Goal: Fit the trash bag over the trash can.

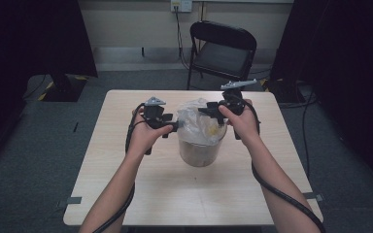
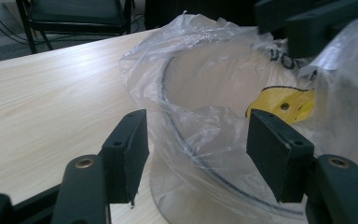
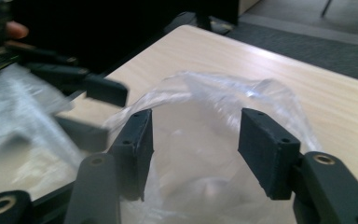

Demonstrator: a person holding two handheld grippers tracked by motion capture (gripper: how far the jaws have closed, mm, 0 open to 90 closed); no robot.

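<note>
Black folding chair point(image 1: 222, 48) behind table point(image 1: 126, 174)

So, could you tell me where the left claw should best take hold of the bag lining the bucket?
Probably the bag's loose upstanding edge, from the bucket's left: the film stands free above the rim there, between the open left claw's jaws.

Place: a bare recording room or lab corner, not a home.
Floor: grey carpet point(image 1: 39, 145) with tape marks.
Surroundings: dark curtains point(image 1: 29, 34) hang at both sides.
Bench: a small pale wood bench point(image 1: 126, 179).
Beyond the bench: a black folding chair point(image 1: 222, 48), a wall socket point(image 1: 181, 6), trailing cables.
</note>
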